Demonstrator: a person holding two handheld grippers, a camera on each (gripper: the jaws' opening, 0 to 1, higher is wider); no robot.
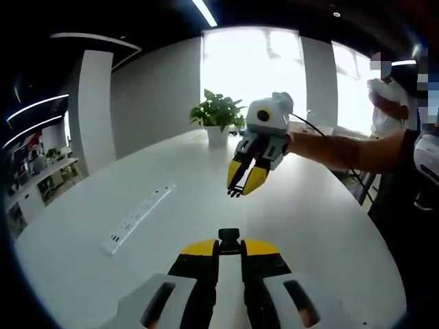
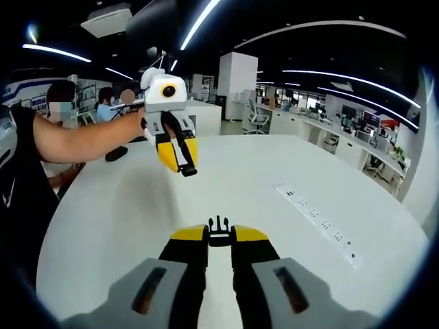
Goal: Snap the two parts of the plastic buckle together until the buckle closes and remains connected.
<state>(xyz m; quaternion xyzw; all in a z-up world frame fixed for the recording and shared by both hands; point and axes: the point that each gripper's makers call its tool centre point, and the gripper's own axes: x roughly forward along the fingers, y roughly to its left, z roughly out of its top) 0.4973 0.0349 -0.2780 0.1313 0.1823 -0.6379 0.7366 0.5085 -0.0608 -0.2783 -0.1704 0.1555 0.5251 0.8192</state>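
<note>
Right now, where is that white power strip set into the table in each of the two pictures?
Left gripper view: the power strip lies left of centre on the white table, left of the gripper's own jaws.
Right gripper view: the power strip runs along the right side, right of the jaws.
Shared landmark: the white table itself; the strip is set into its top in both views.
</note>
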